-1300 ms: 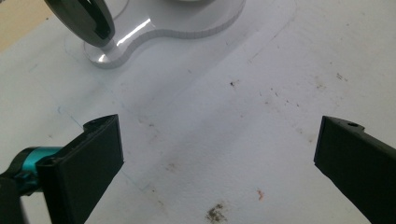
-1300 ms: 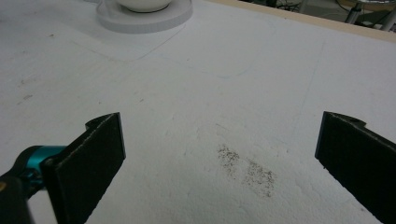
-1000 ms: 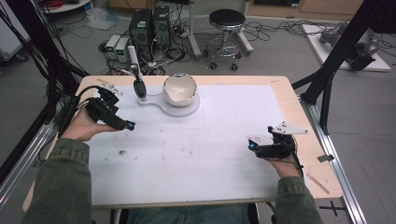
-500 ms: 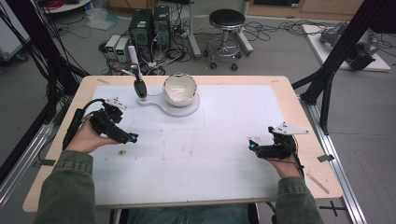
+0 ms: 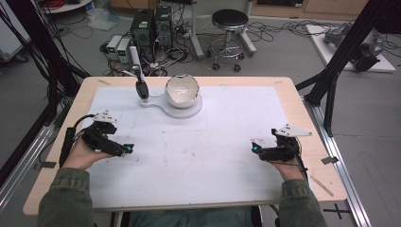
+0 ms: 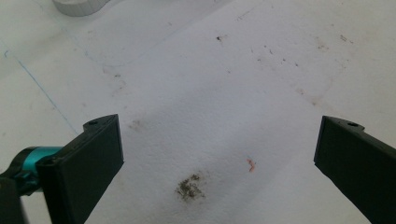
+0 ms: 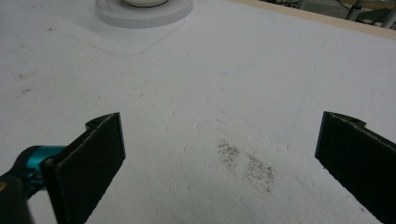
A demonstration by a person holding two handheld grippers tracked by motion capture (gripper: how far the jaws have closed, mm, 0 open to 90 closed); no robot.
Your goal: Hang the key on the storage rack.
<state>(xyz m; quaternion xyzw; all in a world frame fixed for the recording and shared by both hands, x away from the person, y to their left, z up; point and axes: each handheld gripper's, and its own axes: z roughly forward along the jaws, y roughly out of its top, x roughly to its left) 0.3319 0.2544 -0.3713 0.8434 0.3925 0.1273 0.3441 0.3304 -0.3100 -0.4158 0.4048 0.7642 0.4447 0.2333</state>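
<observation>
White-covered table (image 5: pixel 227 142) amid floor cables; both tongs (image 5: pixel 126 149) (image 5: pixel 255 147) apart, empty.

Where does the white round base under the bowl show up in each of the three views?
High view: white round base at the table's far middle, bowl on it.
Left gripper view: an edge at the top left.
Right gripper view: top edge, left of centre.
Shared landmark: the stained white mat.

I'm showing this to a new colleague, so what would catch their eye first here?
Probably the white bowl tilted on its round white base at the far middle of the table, with a black-tipped tool standing just left of it. Then the left gripper and right gripper, both open, resting apart on the stained white mat.
</observation>
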